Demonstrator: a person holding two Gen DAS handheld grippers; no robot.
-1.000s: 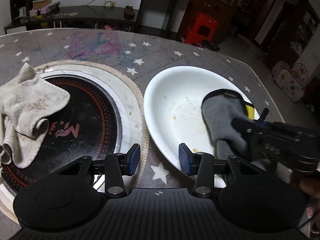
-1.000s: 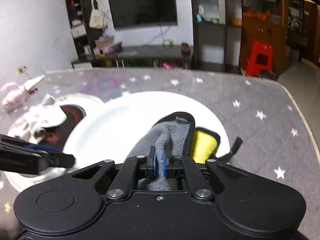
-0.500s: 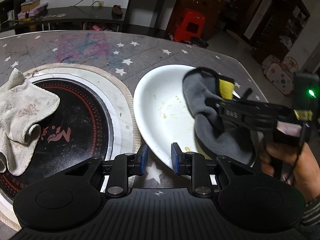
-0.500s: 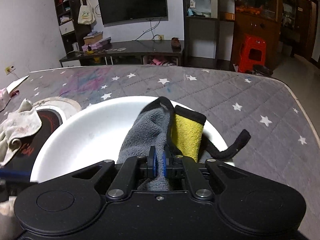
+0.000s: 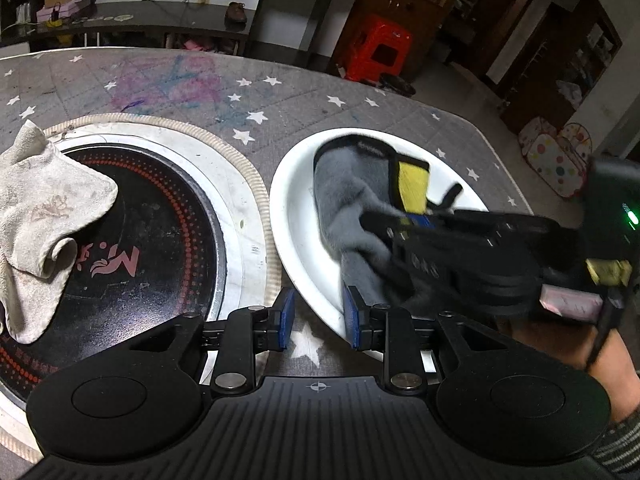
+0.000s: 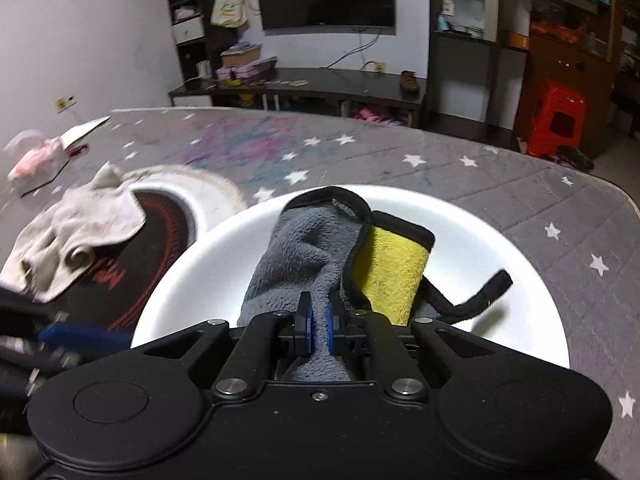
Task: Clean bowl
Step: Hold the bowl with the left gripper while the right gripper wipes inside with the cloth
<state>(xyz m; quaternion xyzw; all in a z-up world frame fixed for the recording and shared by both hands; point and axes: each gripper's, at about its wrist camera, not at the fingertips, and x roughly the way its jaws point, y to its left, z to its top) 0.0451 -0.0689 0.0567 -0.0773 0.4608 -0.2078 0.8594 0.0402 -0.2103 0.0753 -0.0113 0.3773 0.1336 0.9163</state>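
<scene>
Jaws of the right gripper (image 6: 318, 326) are clamped tight on a grey cloth (image 6: 304, 256) with a yellow patch, which is draped down into the white bowl (image 6: 500, 240). Nothing else can be seen inside the bowl. Left gripper (image 5: 318, 318) is held with jaws parted, the bowl's near rim sitting between them, not pinched. The bowl is parked on the star-print counter (image 5: 360, 116), just beside a round black cooktop (image 5: 160, 232) where a dirty beige rag (image 5: 44, 216) is piled.
</scene>
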